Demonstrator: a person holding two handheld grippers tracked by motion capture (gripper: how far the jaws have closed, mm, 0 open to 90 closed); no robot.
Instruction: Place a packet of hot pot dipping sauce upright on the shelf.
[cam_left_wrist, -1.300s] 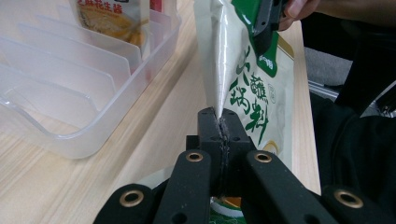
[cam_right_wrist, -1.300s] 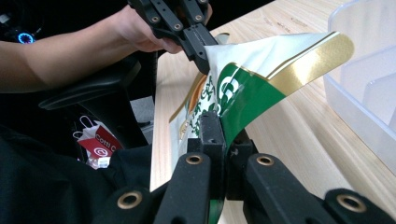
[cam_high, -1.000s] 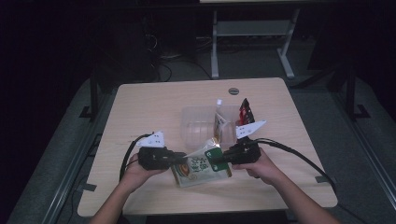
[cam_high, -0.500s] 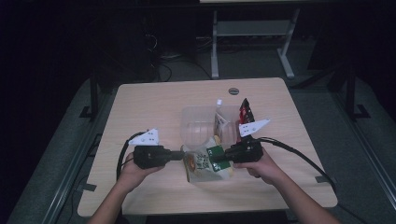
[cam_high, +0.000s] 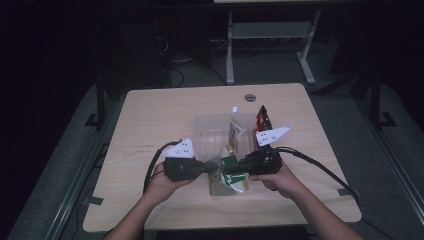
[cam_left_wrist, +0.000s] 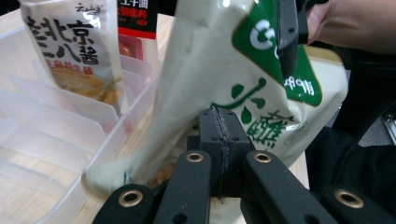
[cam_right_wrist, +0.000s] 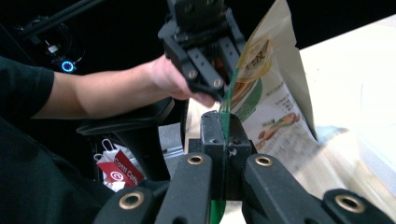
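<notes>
- Left gripper (cam_high: 212, 169) I read as clamped on the green-and-cream pouch (cam_high: 229, 172); its own view shows the pads pressed together on the pouch's lower edge (cam_left_wrist: 219, 140). Its jaws have just been closing, with the pouch between them.
- Right gripper (cam_high: 239, 167) pinches the pouch's opposite edge, jaws tight on the thin green seam (cam_right_wrist: 223, 126).
- Both forearms come in low over the near table edge, grippers pointing at each other, level, with the pouch held between them above the tabletop (cam_high: 150, 130).
- Pouch: glossy, flexible film, printed, creased and bowed under the two grips. Just beyond it sits a clear ribbed plastic tray (cam_high: 210, 132) holding upright sachets (cam_high: 236, 131).
- Versus a second ago: I see the left gripper has shifted nearer the pouch, and the pouch now stands more upright than flat.
</notes>
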